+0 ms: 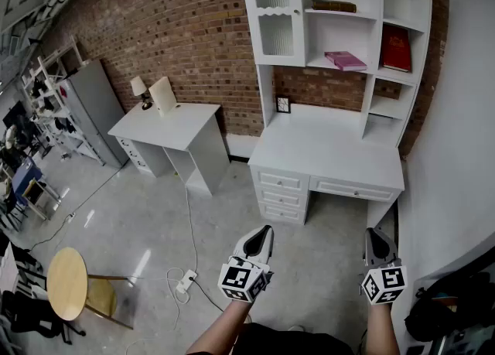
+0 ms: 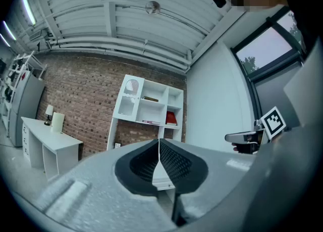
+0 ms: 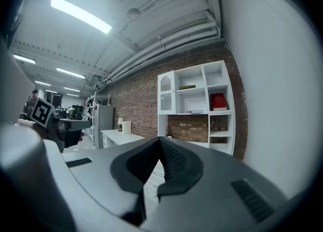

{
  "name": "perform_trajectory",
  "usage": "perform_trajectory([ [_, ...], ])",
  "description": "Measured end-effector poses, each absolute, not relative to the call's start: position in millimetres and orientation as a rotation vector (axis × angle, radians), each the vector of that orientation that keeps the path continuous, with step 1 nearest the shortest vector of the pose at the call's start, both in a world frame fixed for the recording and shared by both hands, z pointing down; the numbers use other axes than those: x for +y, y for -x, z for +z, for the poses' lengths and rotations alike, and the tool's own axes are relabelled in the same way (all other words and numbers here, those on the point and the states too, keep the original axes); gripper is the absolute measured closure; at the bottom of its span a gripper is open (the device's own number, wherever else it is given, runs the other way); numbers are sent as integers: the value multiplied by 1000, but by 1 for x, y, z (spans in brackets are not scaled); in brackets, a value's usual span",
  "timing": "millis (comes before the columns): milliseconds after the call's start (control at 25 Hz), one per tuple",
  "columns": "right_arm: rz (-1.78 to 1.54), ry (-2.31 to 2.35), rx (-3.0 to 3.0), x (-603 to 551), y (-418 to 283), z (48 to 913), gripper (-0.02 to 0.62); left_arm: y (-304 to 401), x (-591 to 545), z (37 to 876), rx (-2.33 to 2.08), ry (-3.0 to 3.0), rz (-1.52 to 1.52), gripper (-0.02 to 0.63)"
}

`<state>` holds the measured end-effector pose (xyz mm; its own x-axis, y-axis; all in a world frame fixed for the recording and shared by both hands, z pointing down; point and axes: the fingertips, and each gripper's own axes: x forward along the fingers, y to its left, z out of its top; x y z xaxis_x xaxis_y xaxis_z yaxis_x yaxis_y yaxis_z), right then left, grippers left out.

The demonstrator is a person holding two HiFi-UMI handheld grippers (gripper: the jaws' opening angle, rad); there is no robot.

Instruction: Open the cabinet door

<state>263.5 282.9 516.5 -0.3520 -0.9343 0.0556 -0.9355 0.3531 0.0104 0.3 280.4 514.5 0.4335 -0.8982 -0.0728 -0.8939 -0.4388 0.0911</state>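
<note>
I am looking down a long room with a brick wall (image 1: 178, 29) at the back and a pale grey floor (image 1: 139, 222) under me. Against that wall, in the right corner, stands a white desk with a hutch (image 1: 332, 152) of open shelves above it and drawers below. To its left sits a smaller white desk (image 1: 166, 125), and further left a tall grey cabinet (image 1: 97, 106). A round wooden table (image 1: 67, 284) is at the lower left of the head view.

The cabinet door (image 1: 274, 13), white-framed with frosted panes, is the upper left compartment of the hutch. It lies flat in its frame, closed, well apart from both tools.

My left gripper (image 1: 265, 233) and right gripper (image 1: 374, 233) are held level over the floor, short of the desk, side by side. Each has its jaws pressed together with nothing between them; the left gripper view and the right gripper view show the dark pads meeting along one line.

On the shelves lie a red book (image 1: 395, 48), standing, and a pink book (image 1: 345, 59), flat. A small lamp (image 1: 141, 89) stands on the smaller desk, and a power strip (image 1: 186, 280) lies on the floor with its cable.
</note>
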Motion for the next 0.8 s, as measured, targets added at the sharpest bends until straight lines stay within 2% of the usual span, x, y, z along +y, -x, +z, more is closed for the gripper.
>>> perform_trajectory([
  [320, 127, -1770, -2610, 302, -280, 527, 600, -1, 295, 513, -1697, -2614, -186, 588],
  [800, 60, -1714, -2613, 282, -250, 533, 600, 3, 252, 512, -1632, -2626, -218, 588],
])
